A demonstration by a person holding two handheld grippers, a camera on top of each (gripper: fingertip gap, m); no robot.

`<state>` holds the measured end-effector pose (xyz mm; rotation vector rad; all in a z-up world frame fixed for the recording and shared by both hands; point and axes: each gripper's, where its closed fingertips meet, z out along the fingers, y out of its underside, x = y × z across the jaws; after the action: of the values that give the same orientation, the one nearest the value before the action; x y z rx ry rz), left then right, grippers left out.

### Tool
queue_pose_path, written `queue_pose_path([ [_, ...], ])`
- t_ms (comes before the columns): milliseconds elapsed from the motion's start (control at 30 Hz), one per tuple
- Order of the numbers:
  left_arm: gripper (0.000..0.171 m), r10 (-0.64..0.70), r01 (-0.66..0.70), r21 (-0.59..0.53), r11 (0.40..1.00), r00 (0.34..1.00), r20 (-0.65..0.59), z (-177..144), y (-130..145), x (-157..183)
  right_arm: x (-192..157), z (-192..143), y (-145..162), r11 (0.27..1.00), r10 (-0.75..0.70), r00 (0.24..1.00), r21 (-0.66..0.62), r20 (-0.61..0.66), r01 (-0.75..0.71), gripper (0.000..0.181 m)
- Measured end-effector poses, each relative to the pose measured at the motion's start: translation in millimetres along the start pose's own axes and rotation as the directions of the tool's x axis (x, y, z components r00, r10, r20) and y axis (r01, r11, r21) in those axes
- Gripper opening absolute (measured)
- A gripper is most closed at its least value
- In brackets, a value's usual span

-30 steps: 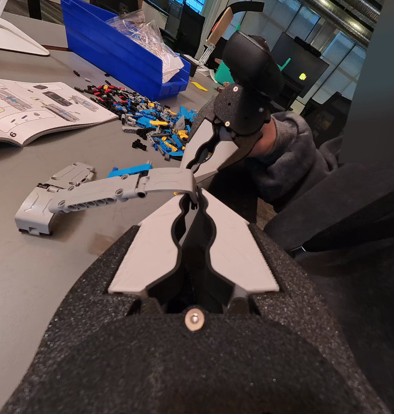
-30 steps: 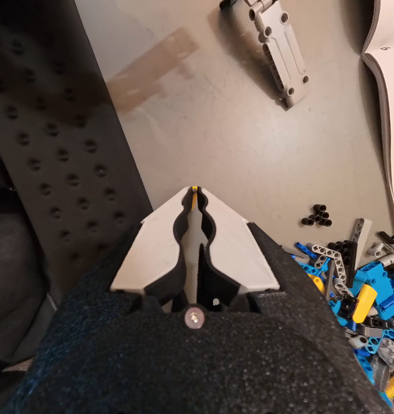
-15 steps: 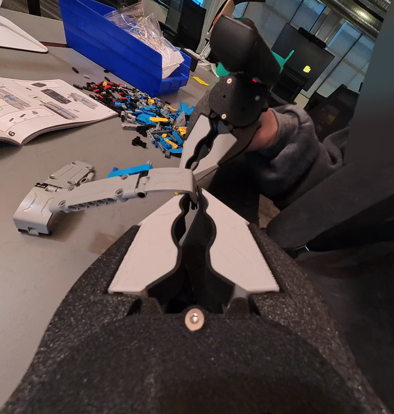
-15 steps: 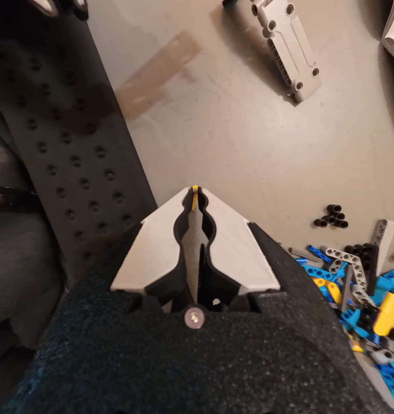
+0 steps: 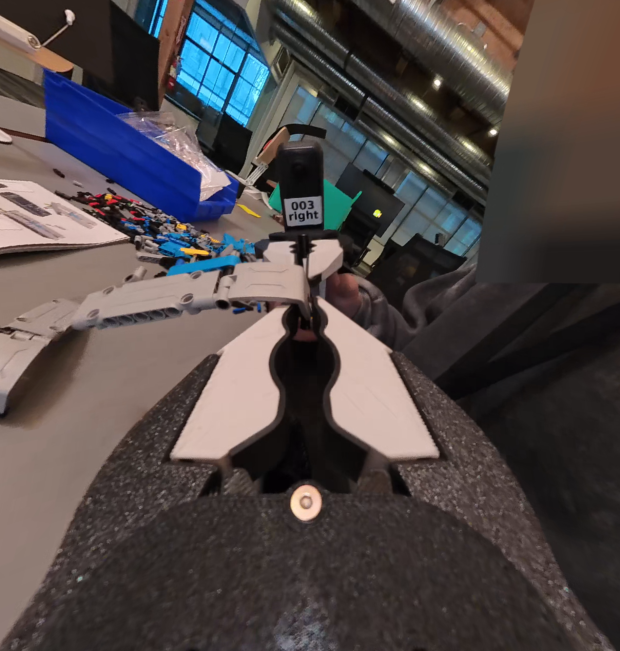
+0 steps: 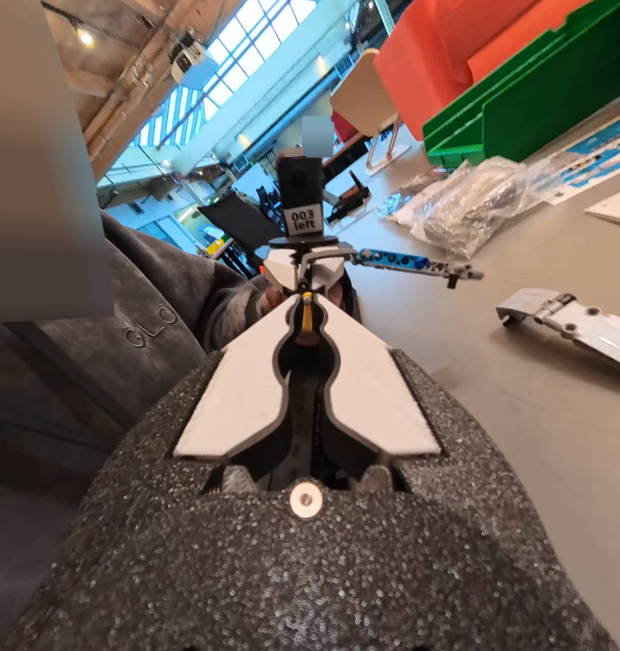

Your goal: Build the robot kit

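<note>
Left gripper [image 5: 307, 310] is pinched down on one end panel of a grey hinged beam assembly [image 5: 196, 296], which juts out to the side, lifted off the grey table [image 5: 132, 380] in the left wrist view, with a blue beam [image 5: 203, 262] running along its far edge. Held by the end like this, the rest of the build hangs free and its open pin holes stay reachable (judgement, not seen).

Right gripper [image 6: 307, 299] has its jaws nearly together on a small yellow pin [image 6: 307, 317], the piece lying lengthwise in the gap with its tip poking out at the front. The two grippers face each other tip to tip, very close; whether the pin touches the assembly cannot be told. That head-on pose looks like lining the pin up with the held end.

A separate grey hinged panel piece [image 6: 569, 324] lies flat on the table, apart from both grippers. Farther off: a pile of loose building-toy parts [image 5: 167, 232], an open instruction booklet [image 5: 37, 218], and a blue bin [image 5: 118, 151] with clear plastic bags [image 5: 181, 148] in it. A person's grey sleeve [image 5: 400, 310] shows behind the right gripper.
</note>
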<state>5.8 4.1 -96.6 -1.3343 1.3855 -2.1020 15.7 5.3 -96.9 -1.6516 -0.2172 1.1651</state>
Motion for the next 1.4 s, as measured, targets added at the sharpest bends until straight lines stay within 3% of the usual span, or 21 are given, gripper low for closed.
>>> queue_pose_path([
  [333, 0.005, -0.018, 0.018, -0.012, 1.0, 1.0, -0.016, 2.5, 2.1, 0.8, -6.3, -2.8, -7.4, 0.998, -0.046, 0.999, 0.036, 0.0, 0.046, 0.003],
  [567, 0.005, -0.031, 0.03, -0.037, 0.999, 0.999, -0.019, 2.0, 5.8, 0.0, -1.9, -0.8, 5.9, 0.996, -0.064, 0.998, -0.056, -0.022, 0.063, 0.003],
  [700, 0.005, -0.018, 0.015, -0.132, 0.991, 1.0, -0.019, 5.4, 19.4, 1.3, -2.5, -5.8, 17.7, 0.978, -0.116, 0.993, -0.176, -0.026, 0.11, 0.003],
  [800, 0.005, 0.019, -0.02, -0.232, 0.973, 1.0, -0.004, 8.2, 34.1, 1.5, -2.0, -8.6, 28.0, 0.974, -0.053, 0.999, -0.221, 0.011, 0.054, 0.003],
  [1400, 0.005, 0.04, -0.03, -0.246, 0.969, 0.999, 0.035, 9.9, 36.2, -4.0, 3.7, -5.5, 31.9, 0.971, 0.152, 0.988, -0.191, 0.042, -0.141, 0.003],
])
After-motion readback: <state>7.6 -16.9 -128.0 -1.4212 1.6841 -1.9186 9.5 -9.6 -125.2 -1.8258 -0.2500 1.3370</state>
